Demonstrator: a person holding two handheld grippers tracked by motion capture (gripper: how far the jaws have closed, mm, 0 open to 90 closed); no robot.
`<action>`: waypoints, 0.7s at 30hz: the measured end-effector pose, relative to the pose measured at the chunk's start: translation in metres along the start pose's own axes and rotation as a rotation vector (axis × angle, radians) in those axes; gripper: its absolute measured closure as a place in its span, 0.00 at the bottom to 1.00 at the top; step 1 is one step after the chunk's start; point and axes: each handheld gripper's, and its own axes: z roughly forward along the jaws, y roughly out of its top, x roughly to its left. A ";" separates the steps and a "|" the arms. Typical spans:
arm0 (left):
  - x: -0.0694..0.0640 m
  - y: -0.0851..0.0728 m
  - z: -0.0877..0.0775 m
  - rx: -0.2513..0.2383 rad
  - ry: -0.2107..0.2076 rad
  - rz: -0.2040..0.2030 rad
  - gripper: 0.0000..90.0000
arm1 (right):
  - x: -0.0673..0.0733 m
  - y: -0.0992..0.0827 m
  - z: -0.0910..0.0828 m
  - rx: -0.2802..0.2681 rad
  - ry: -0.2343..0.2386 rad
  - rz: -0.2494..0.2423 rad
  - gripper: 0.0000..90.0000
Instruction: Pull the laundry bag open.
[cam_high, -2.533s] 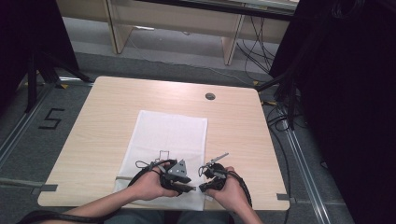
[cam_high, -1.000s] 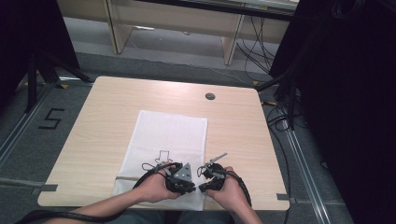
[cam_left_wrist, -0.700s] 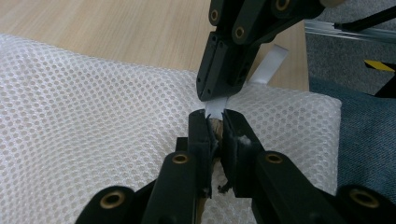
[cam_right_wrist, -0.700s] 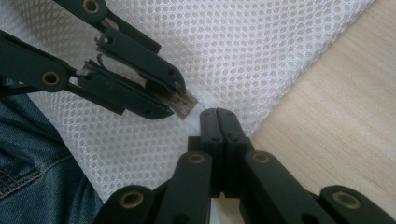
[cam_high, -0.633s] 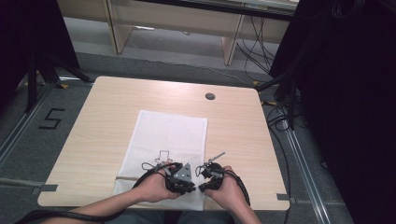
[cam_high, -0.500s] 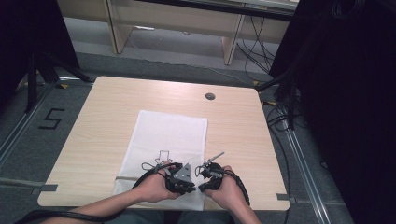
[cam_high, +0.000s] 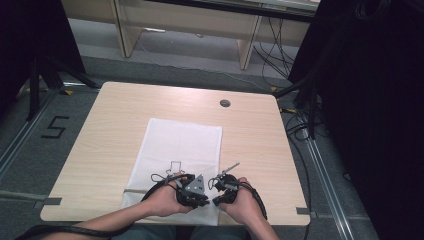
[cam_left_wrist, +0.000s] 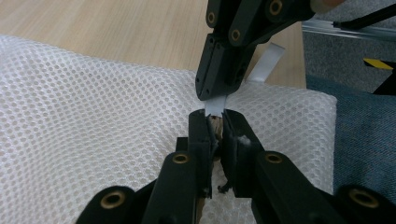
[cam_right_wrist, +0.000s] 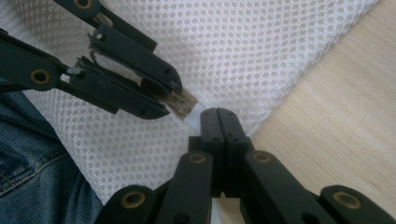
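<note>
mesh bag (cam_high: 175, 155) lies flat at the near middle of the table (cam_high: 110, 125), its near edge under our hands. closest to us, our left gripper (cam_left_wrist: 215, 122) pinches a small brownish stub (cam_left_wrist: 215, 126) with a white tab (cam_left_wrist: 215, 105) coming out of it, perhaps the zip pull. our right gripper (cam_right_wrist: 218, 115) is pressed tight together on that same tab, tip to tip with the left. we judge the risk to be the thin tab slipping or tearing if we pull apart unevenly, or the light bag dragging toward the table edge. the mesh is white, soft, full of round holes; the jaws are hard black plastic with brass pins. beyond, the pale wood-grain tabletop has a round cable hole (cam_high: 225, 103).
</note>
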 end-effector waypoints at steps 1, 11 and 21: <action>0.001 0.000 -0.001 0.000 -0.001 -0.001 0.91 | 0.000 0.000 0.000 0.000 0.000 0.000 1.00; 0.001 -0.002 -0.003 -0.004 0.001 -0.003 0.91 | -0.001 -0.001 0.000 -0.005 0.006 0.001 1.00; 0.001 -0.004 -0.009 -0.006 0.001 -0.007 0.91 | -0.001 -0.001 0.000 -0.015 0.009 0.004 1.00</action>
